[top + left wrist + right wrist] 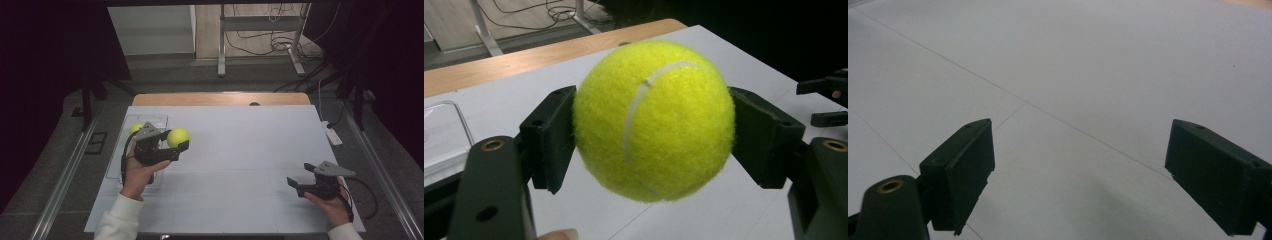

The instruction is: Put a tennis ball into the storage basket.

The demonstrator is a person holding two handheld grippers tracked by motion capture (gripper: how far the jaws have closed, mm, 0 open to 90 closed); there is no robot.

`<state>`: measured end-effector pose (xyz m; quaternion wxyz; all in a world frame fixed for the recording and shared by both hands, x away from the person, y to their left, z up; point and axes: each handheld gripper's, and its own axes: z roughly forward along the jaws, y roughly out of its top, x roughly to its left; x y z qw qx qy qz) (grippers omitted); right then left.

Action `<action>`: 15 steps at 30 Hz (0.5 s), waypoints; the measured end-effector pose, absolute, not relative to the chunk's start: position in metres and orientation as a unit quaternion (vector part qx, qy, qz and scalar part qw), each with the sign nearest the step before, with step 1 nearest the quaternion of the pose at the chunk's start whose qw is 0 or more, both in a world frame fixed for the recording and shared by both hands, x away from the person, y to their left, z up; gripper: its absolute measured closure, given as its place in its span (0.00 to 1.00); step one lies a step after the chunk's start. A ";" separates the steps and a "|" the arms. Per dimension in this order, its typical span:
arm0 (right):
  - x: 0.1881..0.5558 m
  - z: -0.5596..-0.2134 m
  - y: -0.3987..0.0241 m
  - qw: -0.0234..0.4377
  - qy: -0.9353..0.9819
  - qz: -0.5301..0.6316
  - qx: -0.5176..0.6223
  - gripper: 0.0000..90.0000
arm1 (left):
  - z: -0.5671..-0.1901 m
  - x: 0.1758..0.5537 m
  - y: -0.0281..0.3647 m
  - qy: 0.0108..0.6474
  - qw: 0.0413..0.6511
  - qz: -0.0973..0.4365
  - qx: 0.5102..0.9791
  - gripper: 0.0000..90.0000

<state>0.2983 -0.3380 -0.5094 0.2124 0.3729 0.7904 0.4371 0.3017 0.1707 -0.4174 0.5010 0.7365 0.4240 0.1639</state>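
Left gripper: we see the left gripper [172, 144] raised above the left part of the table, its jaws clamped on a tennis ball [178, 137] — in the left gripper view the two black pads press the ball [655, 120] from either side, and the ball bulges past them top and bottom.

Held ball: we find it yellow-green and fuzzy, with a white seam curving across its face; it hangs clear of the white sheet [240, 150], just right of the tray.

Left hand: we see the left hand [137, 172] wrapped round the gripper body from below, a white sleeve [117, 220] behind it.

Tray: we make out a clear plastic tray [161, 118] at the left edge of the sheet, partly hidden by the gripper and hand; its rim [461, 120] shows at the left of the left gripper view.

Second ball: we see another yellow-green ball [135, 128] inside the tray, at its far end, just behind the gripper's grey plate.

Right gripper: we see the right gripper [300, 180] low over the right part of the sheet, well apart from the balls — its jaws stand wide open with only bare sheet [1088, 75] between them.

Right hand: we see the right hand [332, 202] holding it from behind.

Table: we note a wooden table edge [220, 98] beyond the far side of the sheet.
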 end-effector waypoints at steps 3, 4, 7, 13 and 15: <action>0.298 -0.509 -0.338 0.213 0.790 0.438 0.372 0.14 | -0.418 0.302 0.173 0.429 0.498 0.167 0.735 0.29; 0.298 -0.509 -0.338 0.213 0.790 0.438 0.372 0.14 | -0.417 0.302 0.174 0.430 0.497 0.168 0.734 0.29; 0.298 -0.509 -0.338 0.212 0.790 0.438 0.372 0.14 | -0.417 0.302 0.177 0.433 0.495 0.173 0.733 0.29; 0.298 -0.509 -0.338 0.212 0.789 0.439 0.373 0.14 | -0.416 0.300 0.182 0.440 0.493 0.178 0.729 0.29; 0.298 -0.509 -0.338 0.212 0.789 0.439 0.373 0.14 | -0.416 0.300 0.184 0.442 0.493 0.179 0.727 0.29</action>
